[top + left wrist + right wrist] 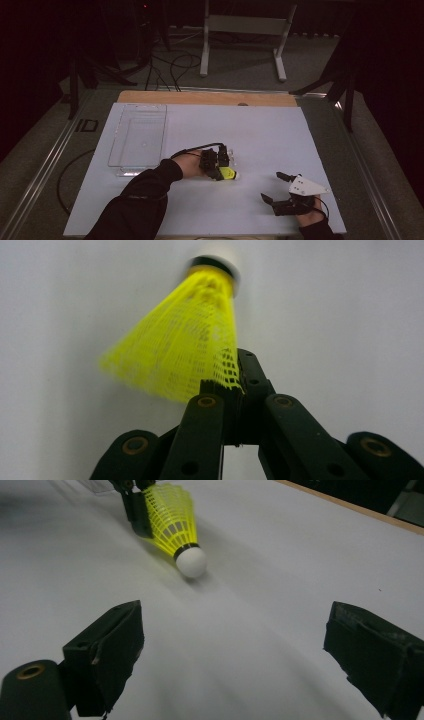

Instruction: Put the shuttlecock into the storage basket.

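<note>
A yellow shuttlecock [228,173] with a white cork tip lies low over the white table sheet near the middle. My left gripper [216,169] is shut on the edge of its net skirt; in the left gripper view the shuttlecock [185,350] points away from the closed jaws of the left gripper [231,385], its cork at the far end. My right gripper [279,189] rests near the front right edge, jaws wide apart with nothing between them. The right gripper view has the shuttlecock [175,522] ahead of the right gripper [240,640], cork tip touching or just above the sheet.
A clear plastic tray [137,140] stands empty at the left of the white sheet [260,130]. A wooden table edge [200,97] runs along the back. Cables and a metal stand [245,35] are on the floor beyond.
</note>
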Demonstrator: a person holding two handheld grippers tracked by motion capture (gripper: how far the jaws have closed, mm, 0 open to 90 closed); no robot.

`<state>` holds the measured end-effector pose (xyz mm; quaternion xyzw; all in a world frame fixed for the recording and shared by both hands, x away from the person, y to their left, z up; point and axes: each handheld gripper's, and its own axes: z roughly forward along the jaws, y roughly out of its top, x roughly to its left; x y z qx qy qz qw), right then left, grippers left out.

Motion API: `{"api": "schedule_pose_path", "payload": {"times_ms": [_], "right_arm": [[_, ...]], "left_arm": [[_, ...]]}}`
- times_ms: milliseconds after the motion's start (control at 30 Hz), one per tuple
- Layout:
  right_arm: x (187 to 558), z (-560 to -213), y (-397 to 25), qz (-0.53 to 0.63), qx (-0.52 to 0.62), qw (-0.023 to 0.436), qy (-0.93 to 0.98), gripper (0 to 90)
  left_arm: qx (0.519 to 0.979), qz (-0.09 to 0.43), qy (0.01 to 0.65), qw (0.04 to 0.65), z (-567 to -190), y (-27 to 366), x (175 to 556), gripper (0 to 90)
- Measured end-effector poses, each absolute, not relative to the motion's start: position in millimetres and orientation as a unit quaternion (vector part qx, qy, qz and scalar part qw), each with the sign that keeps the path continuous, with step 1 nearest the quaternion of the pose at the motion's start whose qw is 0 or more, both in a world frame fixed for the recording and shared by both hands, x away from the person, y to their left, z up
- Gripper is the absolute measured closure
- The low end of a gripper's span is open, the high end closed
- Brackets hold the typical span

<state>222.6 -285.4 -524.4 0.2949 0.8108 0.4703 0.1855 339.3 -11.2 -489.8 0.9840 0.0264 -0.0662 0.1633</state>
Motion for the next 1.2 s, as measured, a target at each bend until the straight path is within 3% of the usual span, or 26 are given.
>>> {"api": "schedule_pose_path", "payload": {"times_ms": [1200], "right_arm": [[223, -524, -285, 0.47, 0.296, 0.185, 0.811, 9.1]], "left_arm": [[0.989, -0.074, 0.019, 0.123, -438, 14, 338, 90.0]]}}
